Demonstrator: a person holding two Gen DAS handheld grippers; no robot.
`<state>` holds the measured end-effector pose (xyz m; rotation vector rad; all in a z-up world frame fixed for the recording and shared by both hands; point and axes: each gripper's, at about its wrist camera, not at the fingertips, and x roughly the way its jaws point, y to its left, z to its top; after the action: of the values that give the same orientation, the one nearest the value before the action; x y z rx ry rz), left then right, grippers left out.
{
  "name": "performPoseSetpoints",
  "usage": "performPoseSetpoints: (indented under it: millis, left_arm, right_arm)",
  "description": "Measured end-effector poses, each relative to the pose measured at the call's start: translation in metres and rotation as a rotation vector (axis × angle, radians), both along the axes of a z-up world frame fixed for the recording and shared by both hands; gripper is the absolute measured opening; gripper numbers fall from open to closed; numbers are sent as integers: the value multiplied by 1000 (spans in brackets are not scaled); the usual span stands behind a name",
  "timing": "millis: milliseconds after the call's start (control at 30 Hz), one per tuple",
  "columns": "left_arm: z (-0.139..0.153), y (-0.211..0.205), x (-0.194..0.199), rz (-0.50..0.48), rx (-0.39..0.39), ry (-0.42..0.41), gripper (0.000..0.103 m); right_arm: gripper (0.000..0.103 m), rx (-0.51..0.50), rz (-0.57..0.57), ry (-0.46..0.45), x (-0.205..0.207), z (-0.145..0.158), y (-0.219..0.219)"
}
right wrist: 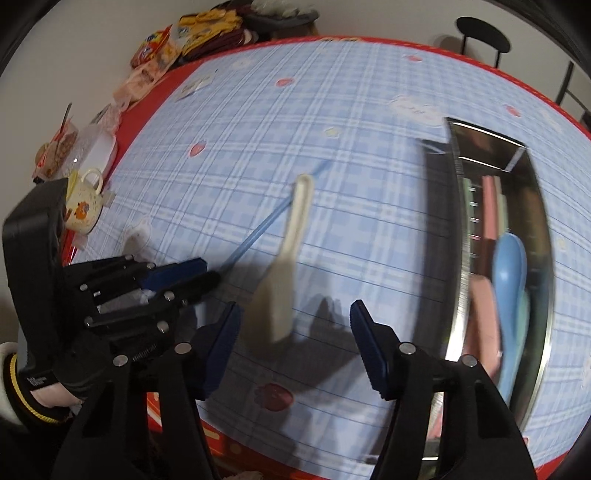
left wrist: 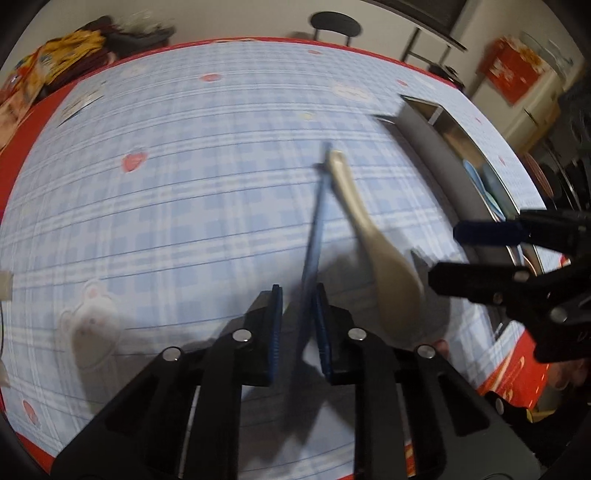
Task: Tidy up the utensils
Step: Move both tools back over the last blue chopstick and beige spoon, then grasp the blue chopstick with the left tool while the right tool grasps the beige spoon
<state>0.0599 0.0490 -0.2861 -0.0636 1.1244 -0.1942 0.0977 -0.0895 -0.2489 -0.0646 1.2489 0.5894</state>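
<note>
My left gripper (left wrist: 297, 295) is shut on a thin blue chopstick (left wrist: 314, 229), which points away over the checked tablecloth; the gripper also shows in the right wrist view (right wrist: 207, 271), with the chopstick (right wrist: 266, 225) sticking out of it. A cream spoon (left wrist: 384, 258) lies on the cloth just right of the chopstick, its handle touching the chopstick's far end. In the right wrist view the spoon (right wrist: 284, 266) lies just ahead of my right gripper (right wrist: 295, 314), which is open and empty. The right gripper also shows in the left wrist view (left wrist: 454, 254).
A steel utensil tray (right wrist: 458, 236) stands at the right, holding a blue spoon (right wrist: 511, 280) and pink pieces. A cream mug (right wrist: 83, 206), food containers (right wrist: 92, 147) and snack packets (right wrist: 177, 40) sit at the table's left edge. A black stool (left wrist: 334, 24) stands behind the table.
</note>
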Motion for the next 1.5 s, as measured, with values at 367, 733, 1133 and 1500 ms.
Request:
performPoseSetpoints:
  millis: [367, 733, 1133, 1500]
  left_arm:
    - [-2, 27, -14, 82, -15, -7, 13]
    - [-1, 33, -27, 97, -16, -4, 13]
    - [-2, 37, -28, 100, -45, -11, 13]
    - [-2, 38, -29, 92, -43, -15, 13]
  right_arm:
    - [47, -24, 44, 72, 9, -24, 29]
    - [30, 13, 48, 103, 6, -26, 32]
    - [17, 73, 70, 115, -1, -17, 39]
    - [14, 50, 126, 117, -8, -22, 56]
